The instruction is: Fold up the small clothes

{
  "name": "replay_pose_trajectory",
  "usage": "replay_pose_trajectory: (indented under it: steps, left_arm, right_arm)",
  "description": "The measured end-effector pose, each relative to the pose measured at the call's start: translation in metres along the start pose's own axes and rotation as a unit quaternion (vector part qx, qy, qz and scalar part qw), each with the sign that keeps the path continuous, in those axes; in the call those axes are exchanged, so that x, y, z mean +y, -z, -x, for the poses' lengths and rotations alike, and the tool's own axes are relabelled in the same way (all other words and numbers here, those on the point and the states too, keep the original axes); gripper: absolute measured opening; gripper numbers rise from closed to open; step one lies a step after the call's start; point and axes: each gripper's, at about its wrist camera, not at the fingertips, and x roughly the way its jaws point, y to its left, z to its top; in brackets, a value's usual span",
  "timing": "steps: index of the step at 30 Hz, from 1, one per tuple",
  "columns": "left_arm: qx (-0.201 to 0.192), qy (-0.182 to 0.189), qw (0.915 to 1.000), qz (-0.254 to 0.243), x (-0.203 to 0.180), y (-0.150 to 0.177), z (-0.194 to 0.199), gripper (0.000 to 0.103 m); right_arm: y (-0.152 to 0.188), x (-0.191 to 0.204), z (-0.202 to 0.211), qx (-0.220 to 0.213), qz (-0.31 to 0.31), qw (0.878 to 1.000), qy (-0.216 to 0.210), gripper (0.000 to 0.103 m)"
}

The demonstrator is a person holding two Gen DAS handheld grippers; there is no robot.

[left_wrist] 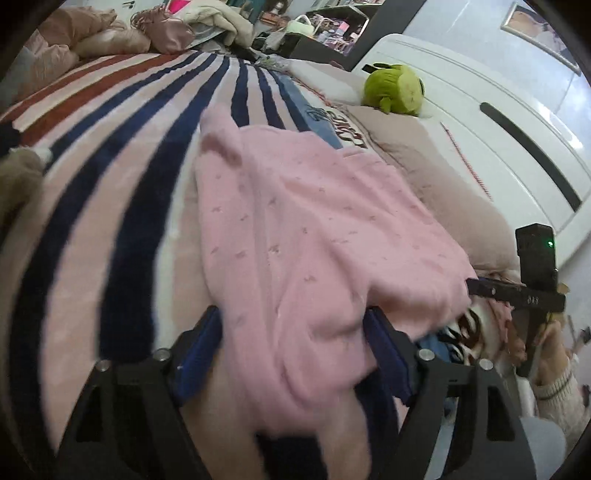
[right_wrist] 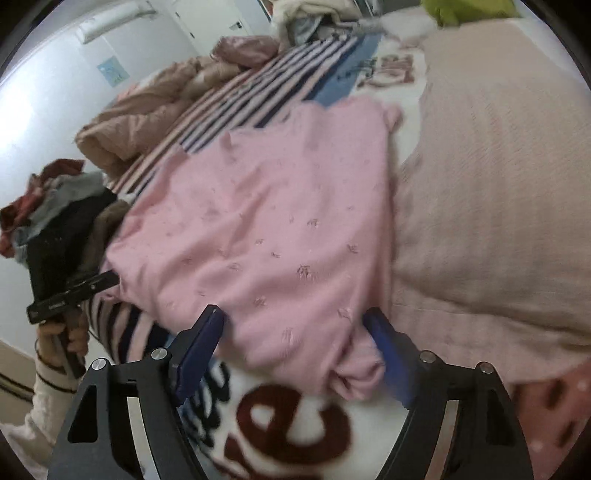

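A small pink garment (left_wrist: 303, 229) with faint embroidered marks lies spread on the striped blanket on the bed. It also shows in the right wrist view (right_wrist: 266, 229). My left gripper (left_wrist: 295, 325) is open, its blue-padded fingers (left_wrist: 201, 339) either side of the garment's near edge, the cloth lying between them. My right gripper (right_wrist: 295, 328) is open too, its fingers (right_wrist: 201, 343) straddling the garment's other near corner. Each gripper shows in the other's view, the right one (left_wrist: 517, 295) at the far right, the left one (right_wrist: 70, 295) at the far left.
The striped blanket (left_wrist: 110, 155) covers the bed. A beige pillow (right_wrist: 491, 206) lies beside the garment. A green plush toy (left_wrist: 393, 90) sits by the white headboard (left_wrist: 498, 122). A pile of clothes (right_wrist: 55, 206) lies at the bed's edge, and bunched bedding (left_wrist: 92, 33) at the far end.
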Motion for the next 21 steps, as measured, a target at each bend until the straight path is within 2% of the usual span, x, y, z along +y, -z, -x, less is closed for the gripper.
replay_pose_trajectory:
  steps: [1,2,3,5,8,10,11,13,14,15,17,18,19,20,21]
  left_arm:
    - [0.003,0.006,1.0000,-0.002,-0.003,0.000,-0.002,0.023]
    - [0.002,0.014,0.9999,0.003,-0.004,0.001,-0.001,0.021]
    - [-0.005,0.007,1.0000,0.000,-0.007,0.001,0.006,0.020]
    - [-0.020,0.003,0.9993,-0.033,-0.015,0.006,0.029,0.019]
    - [-0.029,0.012,0.9993,-0.021,-0.005,0.022,0.054,0.022]
    - [-0.014,-0.011,0.9998,0.004,0.011,0.037,0.046,0.036]
    - [-0.012,-0.010,0.9998,0.010,0.016,0.041,0.043,0.042]
    - [-0.025,0.013,0.9989,0.037,0.020,0.048,0.051,0.046]
    - [-0.025,0.012,0.9990,0.033,0.017,0.049,0.058,0.055]
    - [-0.030,0.003,0.9993,0.023,0.013,0.052,0.066,0.068]
    - [-0.038,-0.022,0.9990,0.006,0.006,0.057,0.080,0.077]
    - [-0.031,-0.010,0.9993,0.020,0.008,0.063,0.085,0.077]
    - [-0.019,0.023,0.9986,0.043,0.010,0.068,0.084,0.077]
    - [-0.007,0.069,0.9953,0.068,0.012,0.075,0.081,0.077]
    - [-0.004,0.098,0.9918,0.082,0.011,0.081,0.078,0.077]
  right_arm:
    - [-0.001,0.004,-0.001,-0.012,0.013,1.000,0.012,0.039]
    - [-0.002,0.007,0.001,-0.016,0.023,1.000,0.006,0.029]
    - [-0.001,0.009,0.007,-0.019,0.021,1.000,-0.003,0.021]
    - [0.005,0.019,0.028,-0.024,0.045,0.999,-0.007,0.016]
    - [0.023,0.028,0.046,-0.012,0.067,0.997,-0.018,0.014]
    - [0.041,0.030,0.045,-0.001,0.066,0.998,-0.016,0.014]
    - [0.045,0.029,0.040,0.003,0.064,0.998,-0.008,0.015]
    - [0.047,0.023,0.033,0.009,0.045,0.999,-0.007,0.023]
    - [0.046,0.020,0.036,0.008,0.036,0.999,-0.010,0.025]
    - [0.044,0.021,0.043,0.004,0.036,0.999,-0.008,0.030]
    - [0.040,0.030,0.062,-0.016,0.063,0.998,0.023,0.038]
    - [0.038,0.038,0.071,-0.031,0.083,0.995,0.043,0.042]
    - [0.038,0.045,0.079,-0.042,0.094,0.993,0.048,0.042]
    - [0.035,0.054,0.085,-0.054,0.100,0.993,0.035,0.042]
    - [0.034,0.059,0.086,-0.059,0.101,0.993,0.020,0.042]
